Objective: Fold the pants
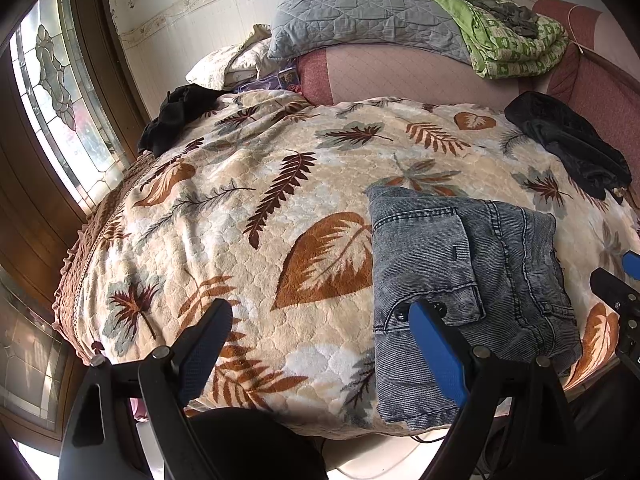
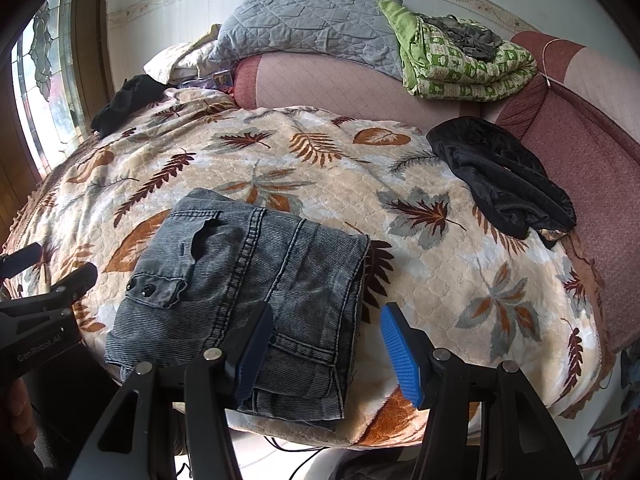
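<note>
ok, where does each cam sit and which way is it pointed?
Left wrist: on the left gripper, angled down over the bed's near edge; jeans off to its right; own jaws wide open, the right gripper's tips at the right edge.
Right wrist: on the right gripper, angled down at the jeans' right edge; own jaws open, the left gripper at the left edge.
Shared: folded jeans, leaf blanket, grey pillow, green quilt.

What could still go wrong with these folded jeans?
The folded jeans lie near the front edge of the leaf-print blanket, so a nudge could slide them off. The right gripper, open, straddles their right edge; closing or lifting might snag a layer and undo the fold.
</note>
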Tool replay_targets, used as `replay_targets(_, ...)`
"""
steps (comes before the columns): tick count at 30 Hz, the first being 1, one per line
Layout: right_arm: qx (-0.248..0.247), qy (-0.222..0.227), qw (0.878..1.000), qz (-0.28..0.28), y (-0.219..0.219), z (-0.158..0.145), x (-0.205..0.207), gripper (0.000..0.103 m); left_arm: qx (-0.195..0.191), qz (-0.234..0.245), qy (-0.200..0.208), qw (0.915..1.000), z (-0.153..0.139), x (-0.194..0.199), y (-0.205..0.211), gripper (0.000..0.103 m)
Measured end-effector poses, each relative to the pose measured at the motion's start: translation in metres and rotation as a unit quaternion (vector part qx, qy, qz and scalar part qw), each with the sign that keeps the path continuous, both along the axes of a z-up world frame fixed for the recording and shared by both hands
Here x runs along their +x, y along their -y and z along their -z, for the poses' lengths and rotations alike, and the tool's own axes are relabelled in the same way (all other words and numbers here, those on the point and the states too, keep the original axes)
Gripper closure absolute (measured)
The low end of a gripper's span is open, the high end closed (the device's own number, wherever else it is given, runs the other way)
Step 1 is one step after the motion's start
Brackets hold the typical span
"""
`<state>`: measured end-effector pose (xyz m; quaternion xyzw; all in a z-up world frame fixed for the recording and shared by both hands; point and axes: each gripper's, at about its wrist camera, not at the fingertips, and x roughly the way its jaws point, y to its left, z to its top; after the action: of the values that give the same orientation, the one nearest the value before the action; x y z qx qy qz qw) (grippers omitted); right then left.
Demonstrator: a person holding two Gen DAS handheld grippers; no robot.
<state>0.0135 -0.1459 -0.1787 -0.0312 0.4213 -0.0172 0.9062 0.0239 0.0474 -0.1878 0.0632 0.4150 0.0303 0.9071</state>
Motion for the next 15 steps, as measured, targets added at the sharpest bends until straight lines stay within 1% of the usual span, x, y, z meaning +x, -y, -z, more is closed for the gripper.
replay_targets(12,0.003,-0.003,1.000,-0.001,-0.0006,0.0039,-0.0004,0.043,0.001,0.000,-0.004,1.0000,0.0022,0.0008,-0.0014,0.013)
replay_targets(15,0.021,-0.008,1.000,-0.007,0.0063,0.0057,0.0008,0.043,0.003,-0.003,-0.008,1.0000,0.0063,0.0020,-0.0049,0.013)
